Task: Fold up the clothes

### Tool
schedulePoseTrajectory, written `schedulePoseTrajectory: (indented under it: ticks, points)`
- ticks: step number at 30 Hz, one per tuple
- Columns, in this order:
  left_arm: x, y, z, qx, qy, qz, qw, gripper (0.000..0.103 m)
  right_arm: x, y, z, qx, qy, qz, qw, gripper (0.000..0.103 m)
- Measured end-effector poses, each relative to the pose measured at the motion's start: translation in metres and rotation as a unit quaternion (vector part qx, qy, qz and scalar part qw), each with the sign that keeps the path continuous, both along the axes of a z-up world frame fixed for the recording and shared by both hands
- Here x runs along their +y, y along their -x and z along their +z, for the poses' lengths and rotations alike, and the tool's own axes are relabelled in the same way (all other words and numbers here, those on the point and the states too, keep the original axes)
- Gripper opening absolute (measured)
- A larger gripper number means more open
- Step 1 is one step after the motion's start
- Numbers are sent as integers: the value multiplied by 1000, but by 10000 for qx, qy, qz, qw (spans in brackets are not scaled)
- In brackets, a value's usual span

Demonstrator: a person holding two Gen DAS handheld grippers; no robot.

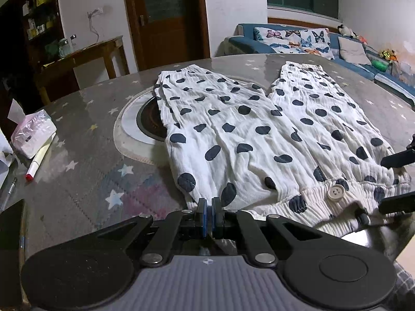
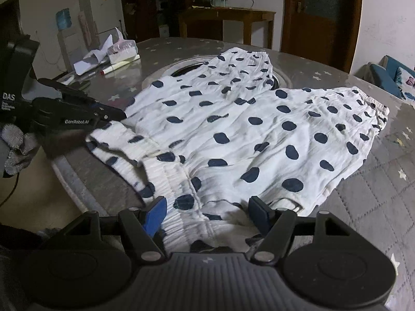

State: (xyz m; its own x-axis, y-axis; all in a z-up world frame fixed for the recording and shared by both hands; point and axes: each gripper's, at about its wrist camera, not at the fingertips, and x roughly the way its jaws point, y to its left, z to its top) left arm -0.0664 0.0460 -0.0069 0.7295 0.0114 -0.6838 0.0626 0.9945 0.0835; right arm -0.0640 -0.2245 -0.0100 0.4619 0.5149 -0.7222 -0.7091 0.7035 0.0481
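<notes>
Nearest us, our left tool [image 1: 209,204] is closed tight on the waistband edge of the trousers [image 1: 259,129], its blue pads pressed together with cloth pinched between them. Our right tool [image 2: 207,211] is spread wide, its two fingers standing either side of the ribbed waistband without pinching it. In the left view its two black fingers [image 1: 396,158] reach in from the right at the waistband's other end, close to the button [image 1: 336,191].

The trousers, white with dark dots, lie flat on the bench [image 1: 85,181], waistband at the near edge and both legs stretching away from us, parted toward the cuffs. The left leg covers part of a round inset [image 1: 145,127] in the bench top.

Off to the left on the bench sit a marker [image 1: 40,159] and, just behind it, a tissue pack [image 1: 32,132]. Beyond the bench are a door [image 1: 166,18] and a sofa [image 1: 306,39].
</notes>
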Motion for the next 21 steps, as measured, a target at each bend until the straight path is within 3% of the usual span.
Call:
schedulePoseTrajectory:
  ticks: [6, 11, 16, 21]
  points:
    - [14, -3, 28, -185, 236, -46, 9995, 6, -11, -16, 22, -158, -184, -169, 9996, 71]
    - [13, -35, 47, -460, 370, -66, 9982, 6, -18, -52, 29, -337, -193, -488, 9981, 71]
    - [8, -85, 42, -469, 410, 0, 9981, 6, -23, -91, 24, -389, -134, -783, 9961, 70]
    - [10, -120, 21, -225, 370, 155, 9989, 5, -24, -125, 14, -275, -174, -991, 9945, 70]
